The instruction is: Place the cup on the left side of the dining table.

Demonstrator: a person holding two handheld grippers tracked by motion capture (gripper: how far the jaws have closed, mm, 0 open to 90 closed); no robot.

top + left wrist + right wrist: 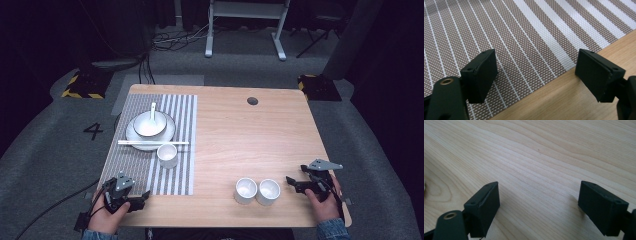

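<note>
Standing side by side and touching near the front edge of the light wooden table [240, 145], right of its middle, two small white ceramic cups [257, 191] sit upright with their mouths open upward. Just beside them, toward the front right corner, the right gripper [294, 183] is held low over the wood by the person's right hand [324, 205], its jaws spread wide with nothing between them and pointing toward the nearer cup; in the right gripper view the two black jaws frame bare wood grain. At the front left corner the left gripper [140, 199] is gripped in the person's left hand [107, 215], and its jaws too stand spread apart and hold nothing. In the left gripper view they hover over the front edge of a brown woven placemat with white stripes [524, 37], one jaw above the mat and the other above the wood beside it. That placemat covers the left part of the table from the back edge nearly to the front. On its back half rests a round white plate [134, 136] carrying a white bowl [149, 125] with a white ceramic spoon [153, 111] leaning in it. A pair of white chopsticks [152, 142] lies across the plate's front rim, and a third white cup [167, 155] stands just in front of them on the mat.
</note>
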